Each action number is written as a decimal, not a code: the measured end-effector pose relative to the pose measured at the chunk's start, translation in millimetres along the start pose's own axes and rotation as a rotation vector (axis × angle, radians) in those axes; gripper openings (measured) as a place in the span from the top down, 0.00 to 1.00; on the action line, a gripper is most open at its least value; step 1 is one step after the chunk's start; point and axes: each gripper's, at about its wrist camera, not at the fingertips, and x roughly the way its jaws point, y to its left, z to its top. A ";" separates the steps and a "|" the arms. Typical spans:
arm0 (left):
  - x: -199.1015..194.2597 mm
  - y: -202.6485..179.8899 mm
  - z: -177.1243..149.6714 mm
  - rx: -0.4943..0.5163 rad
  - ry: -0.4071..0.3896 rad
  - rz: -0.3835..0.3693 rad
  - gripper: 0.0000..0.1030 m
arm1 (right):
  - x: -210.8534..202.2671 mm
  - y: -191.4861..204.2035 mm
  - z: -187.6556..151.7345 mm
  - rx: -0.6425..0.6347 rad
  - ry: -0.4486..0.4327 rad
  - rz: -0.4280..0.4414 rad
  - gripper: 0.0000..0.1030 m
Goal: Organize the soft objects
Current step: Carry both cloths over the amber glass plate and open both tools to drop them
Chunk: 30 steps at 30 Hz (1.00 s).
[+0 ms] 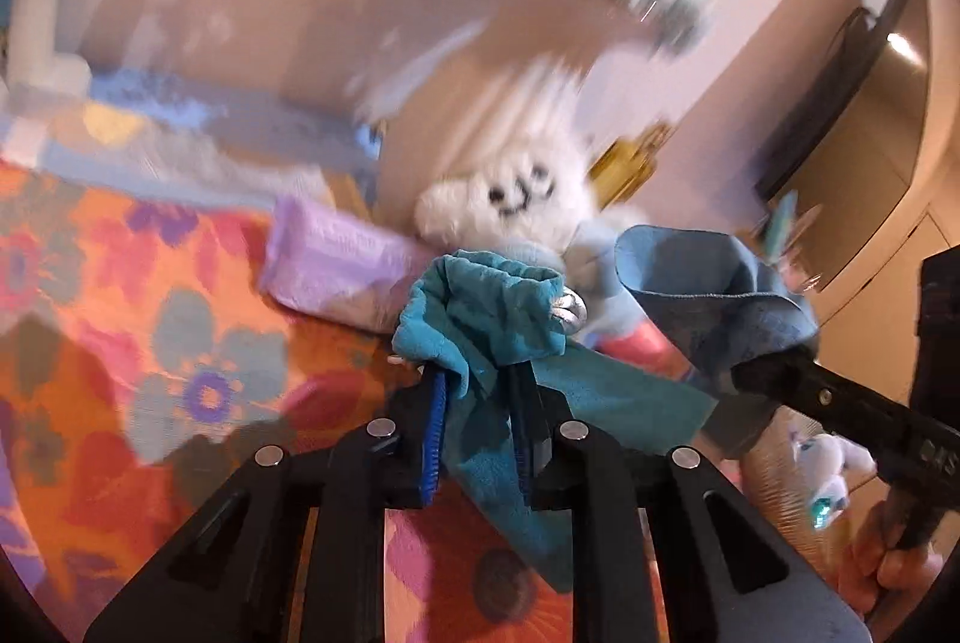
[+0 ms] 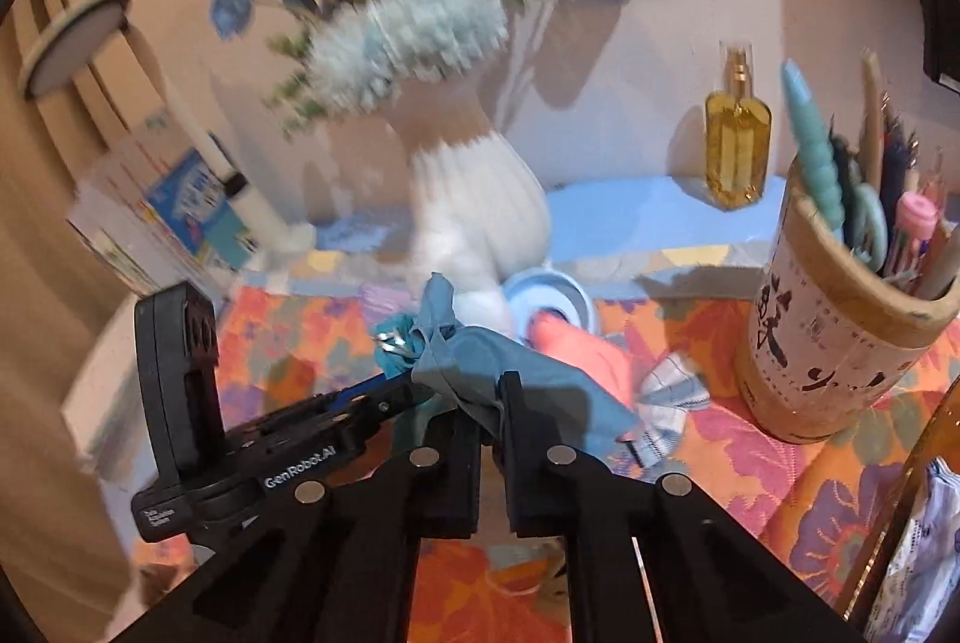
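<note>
- Left hand-held gripper [image 1: 477, 391] clenched on the teal cloth [image 1: 480, 319]; the cloth bunches above its tips and trails down toward the near side.
- Right hand-held gripper [image 2: 492, 403] clenched on a blue cloth [image 2: 474, 349].
- Both bundles hang just above the floral worktop [image 1: 150, 283], nearly touching.
- Plush [image 1: 510, 199] and vase [image 2: 480, 205] crowd the far side.
- Pen holder [image 2: 840, 331] bounds the right; open room lies near-left.
</note>
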 end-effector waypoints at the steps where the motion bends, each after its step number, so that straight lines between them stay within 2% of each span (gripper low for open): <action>1: -10.1 -3.0 2.5 0.013 -0.016 0.006 0.85 | -7.3 1.0 1.7 0.003 -0.014 0.009 0.95; 5: -56.2 -8.5 15.7 0.030 -0.042 0.023 0.85 | -37.1 8.5 6.4 0.024 -0.038 0.046 0.95; 9: -91.2 -14.0 16.0 0.075 0.019 0.060 0.85 | -57.2 16.7 0.5 0.053 0.008 0.017 0.94; 12: -97.8 -16.7 6.1 0.122 0.082 0.098 0.84 | -64.4 19.1 -14.9 0.065 0.050 0.040 0.94; 14: -93.9 -14.0 -8.6 0.143 0.119 0.137 0.84 | -66.9 20.0 -29.0 0.056 0.068 0.023 0.94; 18: -74.1 -5.8 -38.3 0.124 0.184 0.139 0.84 | -54.8 18.3 -56.9 0.063 0.123 0.003 0.94; 21: -60.0 -7.8 -57.2 0.151 0.217 0.170 0.84 | -40.2 15.7 -72.5 0.063 0.172 -0.028 0.94; 24: -52.8 -10.1 -69.2 0.160 0.230 0.168 0.84 | -23.4 10.5 -85.4 0.062 0.209 -0.062 0.94; 30: -41.0 -12.3 -80.7 0.186 0.231 0.196 0.84 | 3.0 -6.9 -106.3 0.103 0.253 -0.056 0.94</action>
